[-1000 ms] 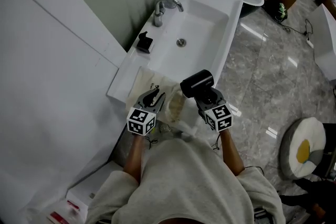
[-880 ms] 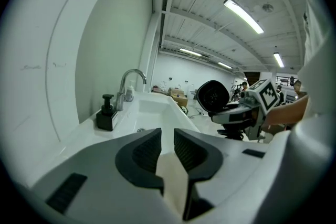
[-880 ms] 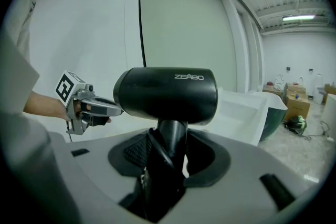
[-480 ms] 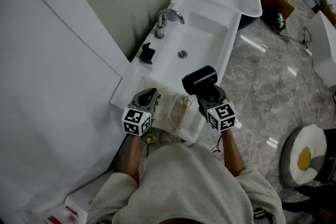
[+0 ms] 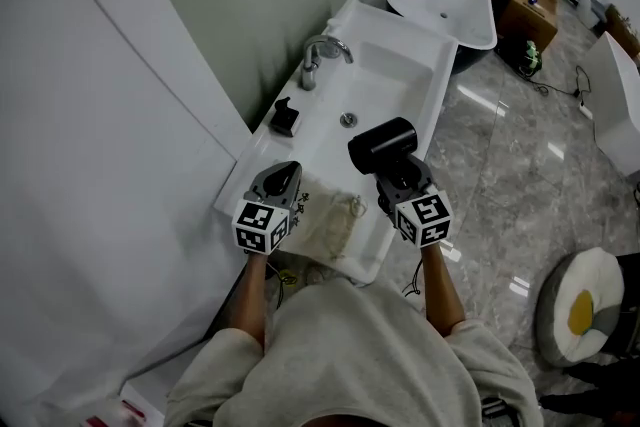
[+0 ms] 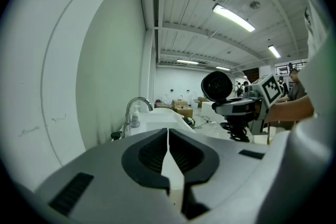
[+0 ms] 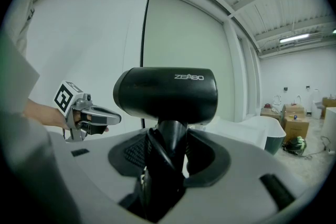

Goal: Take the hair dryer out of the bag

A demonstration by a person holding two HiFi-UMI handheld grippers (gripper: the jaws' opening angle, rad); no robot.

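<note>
The right gripper (image 5: 396, 173) has its fingers clamped on the handle of the hair dryer (image 5: 382, 143), with the black barrel standing above them. That hold probably keeps the heavy head steady and clear of the cloth. The dryer hangs in the air over the counter's (image 5: 432, 75) right edge, free of the bag (image 5: 325, 223), which lies slack at the counter's near end. The left gripper (image 5: 283, 179), fingers pressed together on nothing, hovers above the bag's left side, likely placed to steady it.
</note>
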